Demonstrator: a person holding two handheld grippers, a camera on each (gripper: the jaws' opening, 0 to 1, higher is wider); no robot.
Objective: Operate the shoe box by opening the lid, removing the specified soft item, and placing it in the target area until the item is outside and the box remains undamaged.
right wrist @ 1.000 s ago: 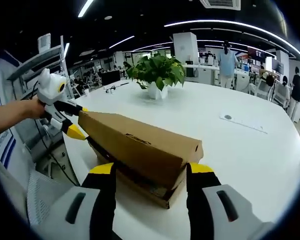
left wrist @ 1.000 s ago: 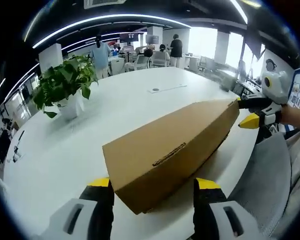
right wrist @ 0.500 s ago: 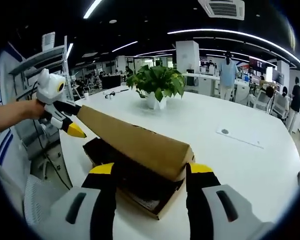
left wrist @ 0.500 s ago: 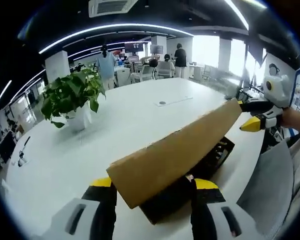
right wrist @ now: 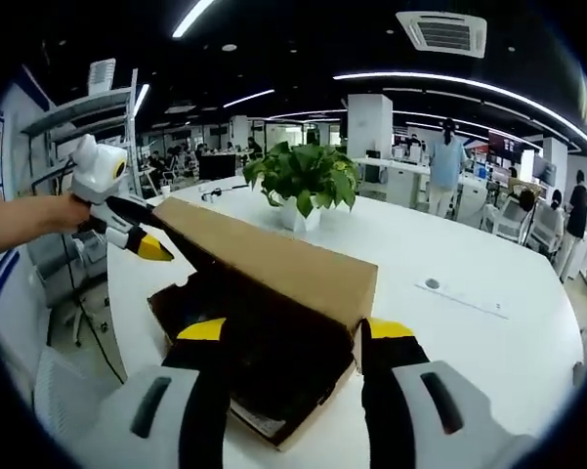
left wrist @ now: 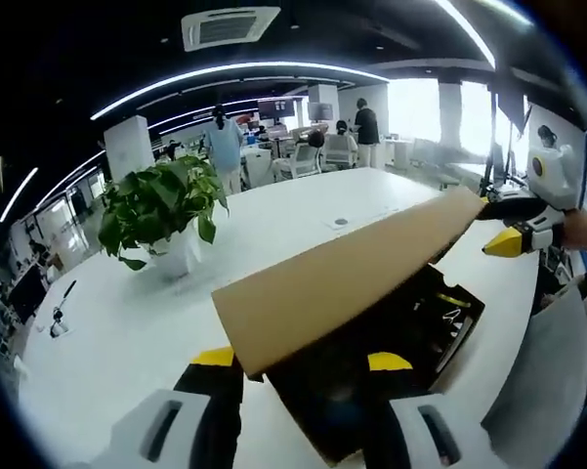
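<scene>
Left gripper (left wrist: 298, 363): yellow-tipped jaws stand apart, flanking the near end of the lid; whether they pinch it cannot be told. From the other side it appears at (right wrist: 137, 230), at the lid's far end.
Right gripper (right wrist: 285, 332): jaws likewise spread to either side of the lid's corner — contact cannot be told. It appears at (left wrist: 513, 223), by the far end.
Lid (left wrist: 352, 274): plain brown cardboard, raised and tilted above the box, one long edge up.
Shoe box (left wrist: 459, 337): open on the white table (left wrist: 127, 332); dark interior with dark contents and a small yellow patch, too blurred to name.
Box edge (right wrist: 273, 435): brown wall over a light underside — no damage visible.
Surroundings: potted plant (left wrist: 164, 210) beyond the box, on the table.
</scene>
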